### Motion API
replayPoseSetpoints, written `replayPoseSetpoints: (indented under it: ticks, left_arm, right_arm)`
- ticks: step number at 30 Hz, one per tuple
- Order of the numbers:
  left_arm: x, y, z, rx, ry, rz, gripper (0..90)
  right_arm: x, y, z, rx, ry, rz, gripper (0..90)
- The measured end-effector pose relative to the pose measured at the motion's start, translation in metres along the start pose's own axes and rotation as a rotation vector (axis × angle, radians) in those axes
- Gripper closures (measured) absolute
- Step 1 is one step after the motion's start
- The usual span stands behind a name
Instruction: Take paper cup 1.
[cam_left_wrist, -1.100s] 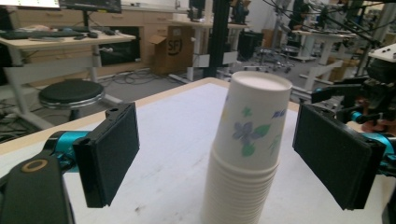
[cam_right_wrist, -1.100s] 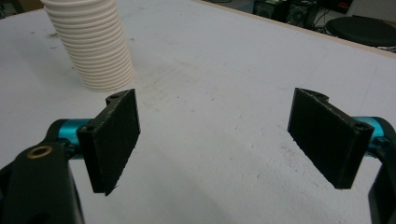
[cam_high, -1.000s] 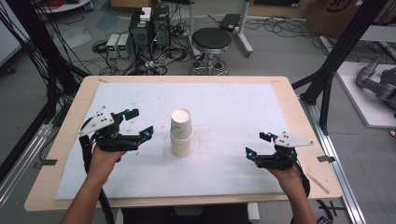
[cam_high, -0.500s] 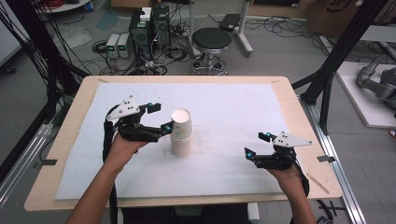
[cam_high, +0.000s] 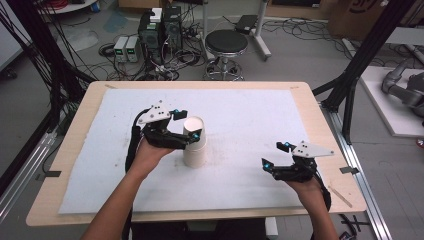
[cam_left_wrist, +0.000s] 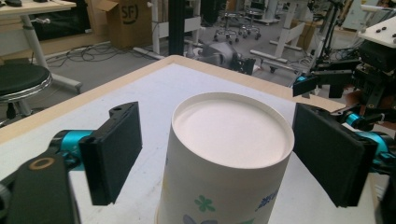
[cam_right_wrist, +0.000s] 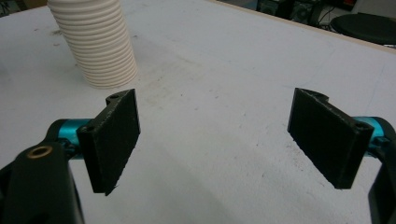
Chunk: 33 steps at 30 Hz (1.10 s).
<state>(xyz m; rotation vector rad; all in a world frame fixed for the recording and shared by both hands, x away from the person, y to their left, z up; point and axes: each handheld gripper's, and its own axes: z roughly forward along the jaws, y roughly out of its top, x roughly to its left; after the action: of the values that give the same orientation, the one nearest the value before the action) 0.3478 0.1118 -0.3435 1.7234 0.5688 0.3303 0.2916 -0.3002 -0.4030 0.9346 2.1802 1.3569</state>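
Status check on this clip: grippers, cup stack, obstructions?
Left gripper astride top of paper cup stack, jaws just closing, pads not yet touching. Right gripper open, idle on mat. Nothing in the way.

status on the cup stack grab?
Done: left claw is around the top cup of the upside-down stack, which sits between its jaws. In hand: the jaws have just been closing, gaps remain on both sides. Left: grip and lift. Right claw open, apart.
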Motion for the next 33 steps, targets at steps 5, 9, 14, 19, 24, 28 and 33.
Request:
replayPoseSetpoints:
  ticks: [5,9,14,19,24,28,33]
  left_arm:
    - [0.001,-0.001,0.004,0.002,-0.037,0.005,29.6]
    - [0.001,0.0,0.005,0.005,-0.04,0.017,34.6]
    - [0.001,0.006,0.002,-0.019,-0.049,0.015,34.8]
    - [0.0,0.014,-0.003,-0.056,-0.056,-0.001,34.9]
    - [0.0,0.029,-0.017,-0.128,-0.068,-0.022,35.4]
    - [0.001,0.042,-0.032,-0.187,-0.068,-0.036,35.7]
    - [0.004,0.051,-0.054,-0.257,-0.013,-0.033,36.0]
  right_arm:
    - [0.0,-0.001,0.0,0.004,-0.002,-0.001,17.4]
    - [-0.001,-0.001,0.0,0.004,-0.001,-0.002,17.4]
    - [0.0,-0.001,0.002,0.007,0.001,-0.002,17.4]
    - [0.0,0.0,0.003,0.01,0.005,0.0,17.4]
    - [0.001,0.0,0.002,0.008,0.004,0.003,17.4]
    - [0.001,0.0,0.002,0.009,0.004,0.005,17.4]
    - [0.001,0.001,0.002,0.005,0.002,0.006,17.4]
